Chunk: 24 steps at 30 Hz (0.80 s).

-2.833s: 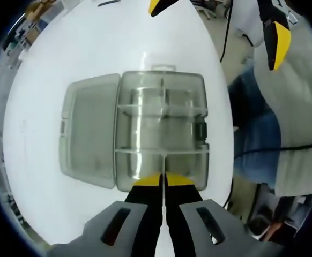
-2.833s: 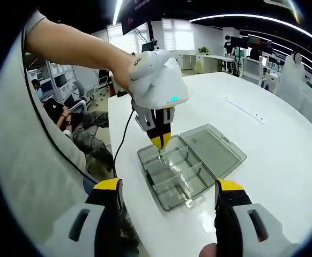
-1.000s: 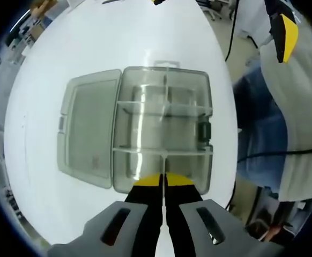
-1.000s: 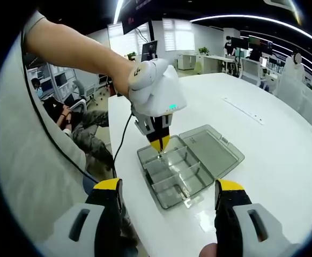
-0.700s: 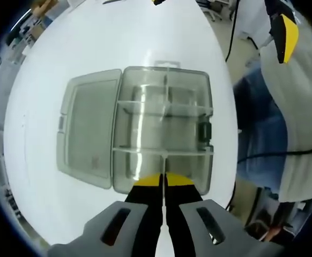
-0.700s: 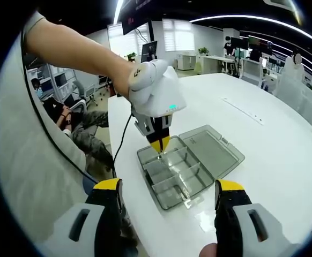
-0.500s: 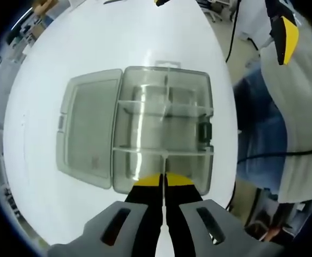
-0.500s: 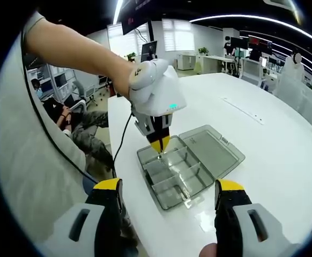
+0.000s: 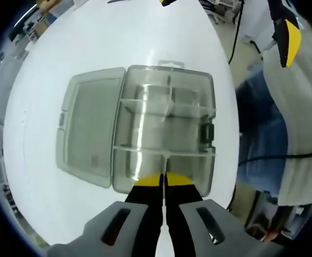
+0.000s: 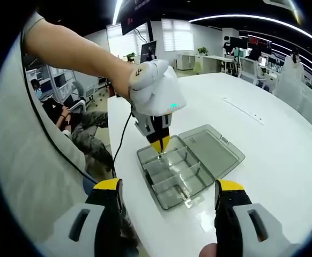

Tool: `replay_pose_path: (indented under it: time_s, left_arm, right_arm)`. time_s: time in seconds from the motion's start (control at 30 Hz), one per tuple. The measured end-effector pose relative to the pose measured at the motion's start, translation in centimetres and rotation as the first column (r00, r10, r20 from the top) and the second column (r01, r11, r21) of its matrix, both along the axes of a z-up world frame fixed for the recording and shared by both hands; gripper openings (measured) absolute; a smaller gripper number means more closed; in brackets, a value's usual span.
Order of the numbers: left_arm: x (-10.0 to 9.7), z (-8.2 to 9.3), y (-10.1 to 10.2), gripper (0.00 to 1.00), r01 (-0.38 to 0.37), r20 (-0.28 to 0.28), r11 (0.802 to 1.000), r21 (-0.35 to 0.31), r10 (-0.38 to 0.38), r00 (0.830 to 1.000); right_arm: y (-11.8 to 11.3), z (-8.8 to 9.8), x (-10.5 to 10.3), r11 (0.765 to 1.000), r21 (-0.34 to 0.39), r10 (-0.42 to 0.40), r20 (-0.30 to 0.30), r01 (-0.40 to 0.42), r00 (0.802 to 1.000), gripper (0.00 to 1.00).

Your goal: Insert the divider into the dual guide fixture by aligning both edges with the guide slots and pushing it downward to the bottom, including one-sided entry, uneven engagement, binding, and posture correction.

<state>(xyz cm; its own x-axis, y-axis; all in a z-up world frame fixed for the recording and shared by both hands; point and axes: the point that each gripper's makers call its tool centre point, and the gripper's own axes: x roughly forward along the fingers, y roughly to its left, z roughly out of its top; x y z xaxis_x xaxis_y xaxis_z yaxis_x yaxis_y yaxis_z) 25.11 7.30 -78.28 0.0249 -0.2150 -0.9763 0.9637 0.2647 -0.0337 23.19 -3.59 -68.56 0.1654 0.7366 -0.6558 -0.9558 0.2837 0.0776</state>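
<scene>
Tongs: two; left tongs (image 9: pixel 163 180) pinch one divider (image 9: pixel 164 156); right tongs (image 10: pixel 169 194) agape.

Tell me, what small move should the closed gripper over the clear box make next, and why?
Probably press straight down: the left gripper pinches the thin transparent divider upright in the clear grey plastic compartment box, with the divider's top edge apparently above the walls.

A white table (image 10: pixel 284 160) stands amid office desks (image 10: pixel 209 59).
</scene>
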Motion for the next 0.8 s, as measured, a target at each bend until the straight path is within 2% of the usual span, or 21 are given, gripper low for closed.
replay_pose_path:
  time_s: [0.4, 0.8]
  left_arm:
    - [-0.01, 0.04, 0.09, 0.00, -0.072, -0.004, 0.997, -0.014, 0.072, 0.997]
    - [-0.01, -0.05, 0.02, 0.00, -0.068, 0.006, 0.998, -0.011, 0.068, 0.998]
  right_arm:
    - [-0.13, 0.01, -0.24, 1.000, -0.002, 0.001, -0.001, -0.001, 1.000, 0.67]
    - [-0.25, -0.05, -0.39, 1.000, 0.000, 0.001, -0.002, -0.001, 1.000, 0.67]
